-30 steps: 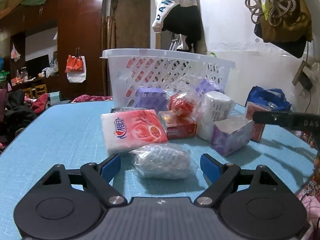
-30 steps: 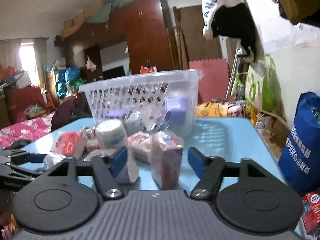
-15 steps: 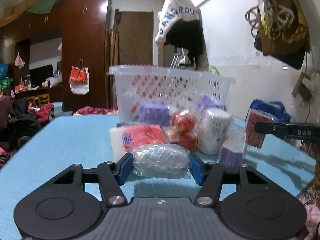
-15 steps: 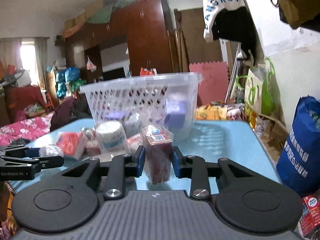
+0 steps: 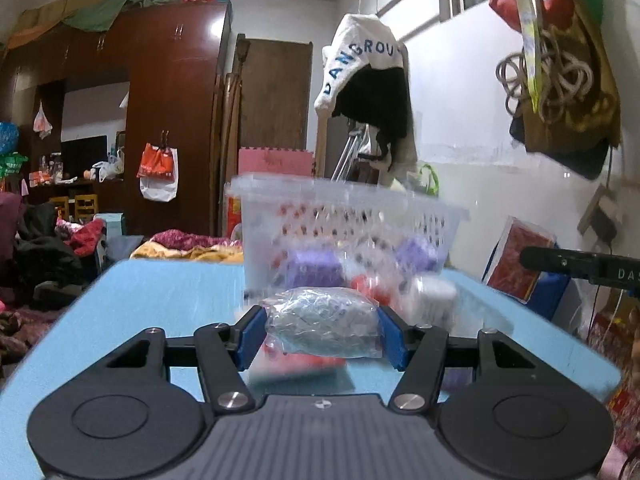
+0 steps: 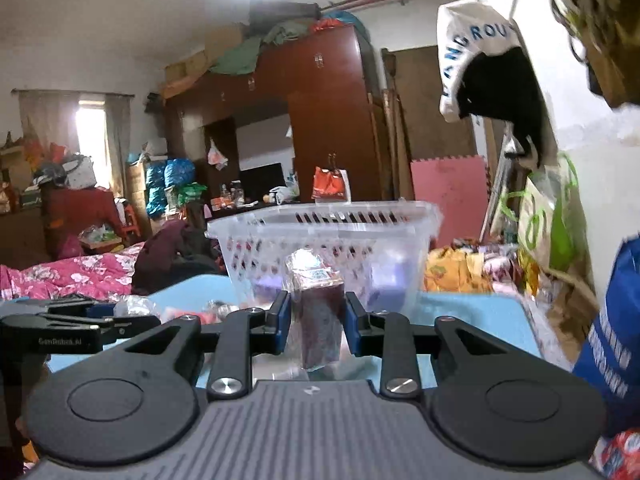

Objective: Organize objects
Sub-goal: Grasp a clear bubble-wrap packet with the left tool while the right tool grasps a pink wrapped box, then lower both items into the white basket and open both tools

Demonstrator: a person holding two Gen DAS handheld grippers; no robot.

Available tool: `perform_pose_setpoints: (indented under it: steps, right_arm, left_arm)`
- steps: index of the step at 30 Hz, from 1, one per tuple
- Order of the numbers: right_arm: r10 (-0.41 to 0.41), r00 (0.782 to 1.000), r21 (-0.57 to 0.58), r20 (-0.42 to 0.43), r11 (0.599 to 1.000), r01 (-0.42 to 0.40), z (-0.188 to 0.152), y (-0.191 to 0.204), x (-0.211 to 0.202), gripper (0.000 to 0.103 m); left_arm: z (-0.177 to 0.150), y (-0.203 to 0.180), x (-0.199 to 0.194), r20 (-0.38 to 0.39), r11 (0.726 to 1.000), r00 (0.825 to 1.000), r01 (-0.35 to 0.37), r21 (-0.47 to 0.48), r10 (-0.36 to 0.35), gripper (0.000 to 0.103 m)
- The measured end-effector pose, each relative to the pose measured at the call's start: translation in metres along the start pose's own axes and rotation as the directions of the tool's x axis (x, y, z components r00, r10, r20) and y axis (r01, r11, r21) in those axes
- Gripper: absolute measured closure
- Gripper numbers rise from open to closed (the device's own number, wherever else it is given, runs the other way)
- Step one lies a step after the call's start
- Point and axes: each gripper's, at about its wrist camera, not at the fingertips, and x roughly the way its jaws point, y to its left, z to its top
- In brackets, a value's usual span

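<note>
My left gripper [image 5: 320, 332] is shut on a clear bag of white crinkled material [image 5: 322, 326] and holds it above the blue table [image 5: 160, 304]. My right gripper [image 6: 316, 320] is shut on a dark red wrapped pack [image 6: 318, 312], lifted off the table. A white perforated basket [image 5: 348, 216] stands behind, with purple packs inside; it also shows in the right wrist view [image 6: 324, 232]. Blurred red, white and purple packs [image 5: 380, 284] lie in front of the basket. The right gripper with its red pack shows at the right of the left view [image 5: 520, 264].
A blue bag [image 6: 612, 340] stands right of the table. A hooded jacket [image 5: 368, 92] hangs on the wall behind the basket. Wardrobes [image 5: 172, 120] and a cluttered bed [image 6: 72, 272] lie beyond the table's far and left edges.
Both grippers closed on their items and lifted them: the left took the clear bag, the right took the dark red pack. Both views rose above the table.
</note>
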Motion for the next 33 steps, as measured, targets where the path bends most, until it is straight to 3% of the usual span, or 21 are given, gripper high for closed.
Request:
perform_pose_setpoints:
  steps: [8,14,16,17,20,21,23,24,26,30,33]
  right_arm:
    - [0.005,1.000,-0.077,0.021,0.997,-0.003,0.079,0.005,0.052,0.072]
    - [-0.056,0.997,-0.098,-0.052,0.994,0.051,0.106,0.001,0.121,0.072]
    - [-0.047,0.996,-0.095,-0.071,0.995,0.041,0.106,-0.002,0.137,0.069]
    - [-0.037,0.996,-0.083,-0.087,0.996,0.030,0.105,-0.005,0.143,0.058]
    - [-0.051,0.995,-0.083,-0.080,0.996,0.044,0.098,-0.009,0.140,0.036]
    - [-0.054,0.995,-0.091,-0.083,0.995,0.046,0.095,-0.008,0.136,0.032]
    - [-0.032,0.996,-0.084,-0.082,0.996,0.025,0.091,-0.008,0.123,0.008]
    - [-0.013,0.997,-0.080,-0.078,0.997,0.007,0.089,-0.007,0.114,0.004]
    - [0.022,0.998,-0.080,-0.067,0.996,-0.028,0.079,-0.005,0.090,0.000]
    - [0.087,0.995,-0.050,-0.050,0.995,-0.089,0.043,0.000,0.045,0.000]
    - [0.123,0.988,-0.053,-0.093,0.990,-0.128,0.002,0.010,0.029,0.000]
  left_arm:
    - [0.105,0.013,0.052,0.025,0.998,0.999,0.029,-0.064,-0.028,0.039]
    - [0.153,0.013,0.131,-0.070,0.994,0.998,-0.017,-0.106,0.010,0.038]
    - [0.153,0.015,0.152,-0.088,0.993,0.996,-0.015,-0.115,0.005,0.033]
    - [0.150,0.016,0.164,-0.106,0.995,0.994,-0.028,-0.101,0.017,0.023]
    - [0.139,0.024,0.184,-0.193,0.991,0.979,-0.083,-0.104,0.062,0.021]
    - [0.135,0.028,0.183,-0.198,0.990,0.979,-0.076,-0.121,0.051,0.021]
    - [0.128,0.036,0.166,-0.146,0.987,0.989,-0.035,-0.156,0.012,0.021]
    - [0.125,0.038,0.155,-0.125,0.987,0.992,-0.013,-0.161,-0.008,0.021]
    - [0.116,0.038,0.128,-0.110,0.989,0.994,0.000,-0.146,-0.017,0.021]
    - [0.074,0.035,0.072,-0.123,0.992,0.991,-0.060,-0.112,0.046,0.016]
    - [0.037,0.031,0.047,-0.153,0.993,0.988,-0.022,-0.114,0.004,0.016]
